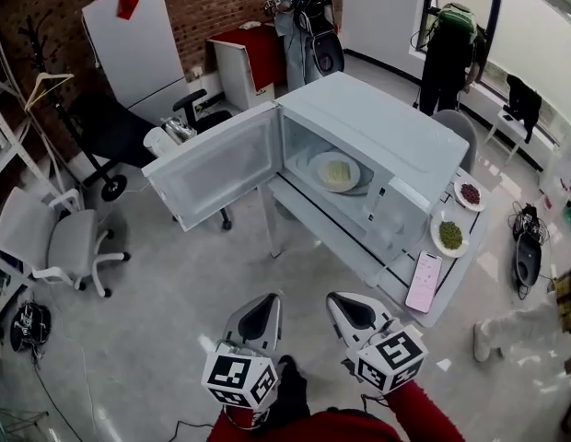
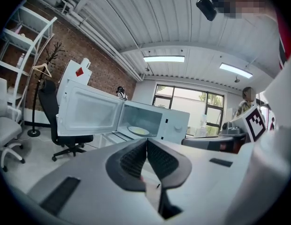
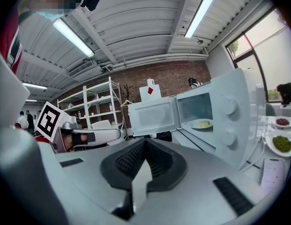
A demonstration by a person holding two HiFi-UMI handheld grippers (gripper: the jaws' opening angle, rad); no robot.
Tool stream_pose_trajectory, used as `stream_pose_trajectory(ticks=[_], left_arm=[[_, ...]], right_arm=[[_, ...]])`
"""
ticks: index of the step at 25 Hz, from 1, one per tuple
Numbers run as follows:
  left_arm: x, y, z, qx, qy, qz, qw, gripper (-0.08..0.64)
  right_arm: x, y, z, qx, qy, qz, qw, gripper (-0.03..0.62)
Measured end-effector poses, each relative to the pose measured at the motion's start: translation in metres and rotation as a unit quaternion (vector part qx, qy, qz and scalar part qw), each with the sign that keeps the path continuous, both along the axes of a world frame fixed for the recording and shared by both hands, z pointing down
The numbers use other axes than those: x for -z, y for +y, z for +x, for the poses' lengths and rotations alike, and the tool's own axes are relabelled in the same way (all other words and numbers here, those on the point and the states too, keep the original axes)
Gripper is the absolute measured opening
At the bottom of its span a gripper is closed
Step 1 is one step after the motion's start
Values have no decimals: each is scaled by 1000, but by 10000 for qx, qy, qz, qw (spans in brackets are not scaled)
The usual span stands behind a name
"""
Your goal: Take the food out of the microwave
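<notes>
Plate (image 1: 334,170) with pale yellow food sits inside the microwave (image 1: 387,136), on the floor of the cavity. Nothing touches the plate. Microwave door (image 1: 216,168) is swung wide open to the left. Microwave stands on a white table (image 1: 345,242).

On the same table, right of the microwave: a small dish of red food (image 1: 470,193), a dish of green food (image 1: 449,236) just in front of it, and a pink phone (image 1: 424,282) lying flat near the table's front edge.

Left gripper (image 1: 266,302) and right gripper (image 1: 344,301) hang side by side, well short of the table, both pointing toward the microwave. Left jaws pressed together at the tips, nothing between. Right jaws likewise closed and empty.

White office chair (image 1: 60,242) off to the left.
</notes>
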State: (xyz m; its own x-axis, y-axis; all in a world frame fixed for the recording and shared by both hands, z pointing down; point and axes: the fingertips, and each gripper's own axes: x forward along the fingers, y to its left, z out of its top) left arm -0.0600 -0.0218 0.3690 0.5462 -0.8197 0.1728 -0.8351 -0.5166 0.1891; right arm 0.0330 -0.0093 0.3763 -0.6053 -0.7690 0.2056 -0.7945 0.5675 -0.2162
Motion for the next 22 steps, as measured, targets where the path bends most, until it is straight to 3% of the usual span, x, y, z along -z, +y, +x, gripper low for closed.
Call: stream_pose_trajectory(ticks=[8,14,22], left_arm=[[-3,-81,-8,-512,-6,-136,9986,40],[-26,-114,15,-752,133,-309,9966,54],[-51,-168,50,-875,348,-852,9919,71]], right_arm=[[-1,-67,-15,-526,47,-223,9984,11],[-17,-84,0,-812,133,-285,9962,11],[-24,-124,14,-945,201,-212,9951,11]])
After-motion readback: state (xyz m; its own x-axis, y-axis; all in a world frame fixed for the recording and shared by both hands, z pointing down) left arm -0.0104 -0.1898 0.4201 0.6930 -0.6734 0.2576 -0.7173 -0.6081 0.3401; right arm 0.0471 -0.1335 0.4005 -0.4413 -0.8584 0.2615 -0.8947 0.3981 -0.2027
